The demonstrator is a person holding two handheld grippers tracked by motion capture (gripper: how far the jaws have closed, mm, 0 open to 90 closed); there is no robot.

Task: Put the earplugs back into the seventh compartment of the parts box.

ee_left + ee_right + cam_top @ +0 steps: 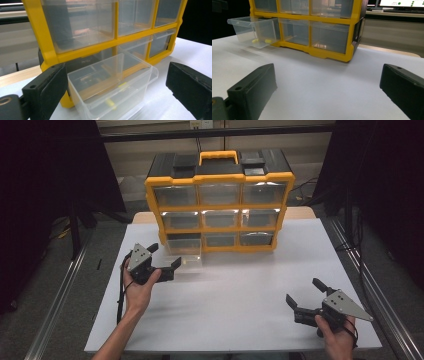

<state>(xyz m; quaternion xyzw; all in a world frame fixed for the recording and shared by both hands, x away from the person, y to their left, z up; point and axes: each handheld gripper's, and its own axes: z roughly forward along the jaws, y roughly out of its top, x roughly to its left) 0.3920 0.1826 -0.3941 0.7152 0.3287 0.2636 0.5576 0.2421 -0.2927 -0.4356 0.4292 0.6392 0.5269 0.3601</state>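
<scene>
The yellow bits (262,40) in the drawer (253,31) are too small to identify. The cabinet (82,50) is cut off by the frame's top edge in both gripper views.

Pulled out of the yellow-and-black plastic drawer cabinet's (220,200) bottom-left slot: clear plastic drawer (184,254); inside it, small yellow pieces (262,40).

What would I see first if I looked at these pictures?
The big yellow cabinet of clear drawers at the back of the white table. Its bottom left drawer is pulled out, with small yellow bits inside. The left tool is open right beside that drawer, and the right tool is open near the front right of the table.
</scene>
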